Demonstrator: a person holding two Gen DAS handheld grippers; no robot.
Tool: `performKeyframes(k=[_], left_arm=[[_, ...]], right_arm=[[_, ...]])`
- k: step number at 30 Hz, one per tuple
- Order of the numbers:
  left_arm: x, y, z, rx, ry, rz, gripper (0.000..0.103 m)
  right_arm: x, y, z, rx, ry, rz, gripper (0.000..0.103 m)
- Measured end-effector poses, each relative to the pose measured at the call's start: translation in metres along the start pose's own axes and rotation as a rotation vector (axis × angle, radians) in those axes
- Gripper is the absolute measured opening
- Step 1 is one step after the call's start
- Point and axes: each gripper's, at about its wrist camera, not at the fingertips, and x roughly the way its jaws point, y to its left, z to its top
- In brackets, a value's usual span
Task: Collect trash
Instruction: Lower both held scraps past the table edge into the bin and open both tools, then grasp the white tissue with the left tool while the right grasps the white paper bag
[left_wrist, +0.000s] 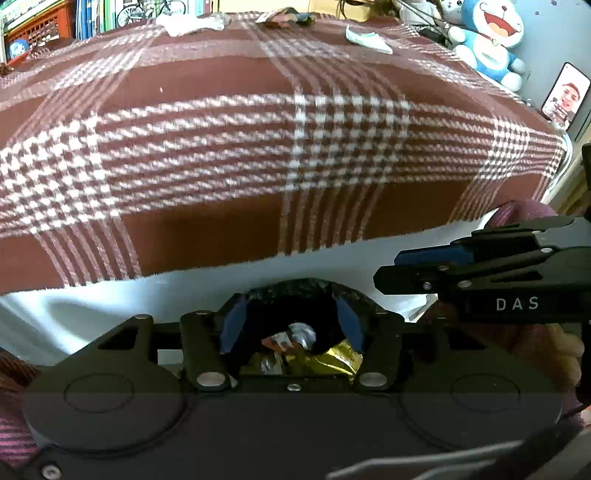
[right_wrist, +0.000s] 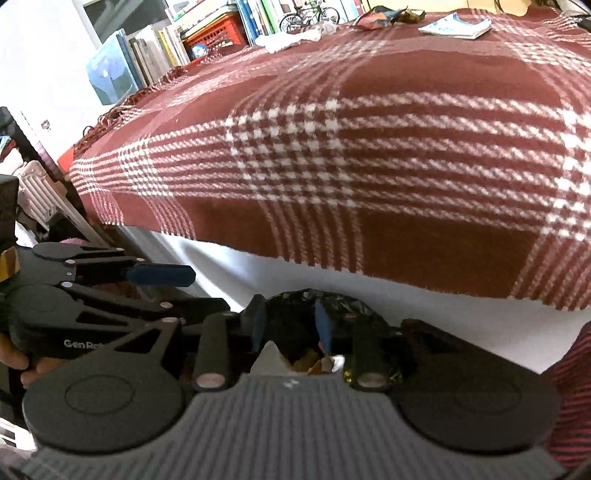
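My left gripper (left_wrist: 291, 326) hangs open over the mouth of a black trash bag (left_wrist: 295, 290) below the table's near edge. Inside the bag lie a gold wrapper (left_wrist: 332, 360) and silver foil (left_wrist: 301, 332). The right gripper (right_wrist: 290, 325) is open too, above the same bag (right_wrist: 332, 299), with a white paper scrap (right_wrist: 269, 356) under it. Each gripper shows in the other's view, right gripper (left_wrist: 391, 269) and left gripper (right_wrist: 192, 291). At the table's far edge lie a crumpled tissue (left_wrist: 192, 24), a brown wrapper (left_wrist: 284, 16) and a white-teal packet (left_wrist: 365, 37).
A maroon plaid cloth (left_wrist: 221, 166) covers the table over a white sheet (left_wrist: 110, 306). A blue plush toy (left_wrist: 487, 33) and a phone (left_wrist: 565, 96) stand at the far right; books (right_wrist: 147, 55) and a red crate (right_wrist: 218, 31) at the far left. A striped sleeve (right_wrist: 569, 387) is close by.
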Motion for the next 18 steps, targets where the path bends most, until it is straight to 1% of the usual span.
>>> performKeyframes(k=[3, 6, 7, 8, 10, 11, 13, 15, 16, 18], left_arm=[[-0.009, 0.000, 0.009, -0.002, -0.021, -0.007, 0.055], [-0.025, 0.000, 0.027, 0.021, -0.084, -0.025, 0.063], [-0.032, 0.001, 0.036, 0.037, -0.117, -0.023, 0.069], [-0.037, 0.000, 0.044, 0.051, -0.148, -0.019, 0.078], [-0.046, 0.003, 0.062, 0.073, -0.221, -0.002, 0.086], [-0.049, 0.006, 0.074, 0.076, -0.258, 0.013, 0.087], [-0.051, 0.013, 0.095, 0.070, -0.320, 0.045, 0.090], [-0.050, 0.024, 0.117, 0.052, -0.385, 0.071, 0.092], [-0.046, 0.031, 0.129, 0.034, -0.403, 0.085, 0.092], [-0.035, 0.045, 0.155, -0.005, -0.404, 0.087, 0.095]], right_arm=[[-0.007, 0.001, 0.007, -0.005, -0.026, -0.001, 0.049], [-0.022, 0.003, 0.021, -0.027, -0.085, 0.006, 0.055], [-0.028, 0.003, 0.027, -0.033, -0.110, 0.009, 0.059], [-0.034, 0.003, 0.034, -0.042, -0.135, 0.008, 0.061], [-0.046, 0.004, 0.049, -0.064, -0.194, -0.006, 0.064], [-0.051, 0.003, 0.057, -0.072, -0.222, -0.014, 0.067], [-0.060, 0.002, 0.073, -0.079, -0.290, -0.050, 0.072], [-0.067, -0.005, 0.085, -0.060, -0.365, -0.116, 0.079], [-0.069, -0.010, 0.092, -0.036, -0.395, -0.149, 0.081], [-0.070, -0.024, 0.106, 0.018, -0.435, -0.205, 0.084]])
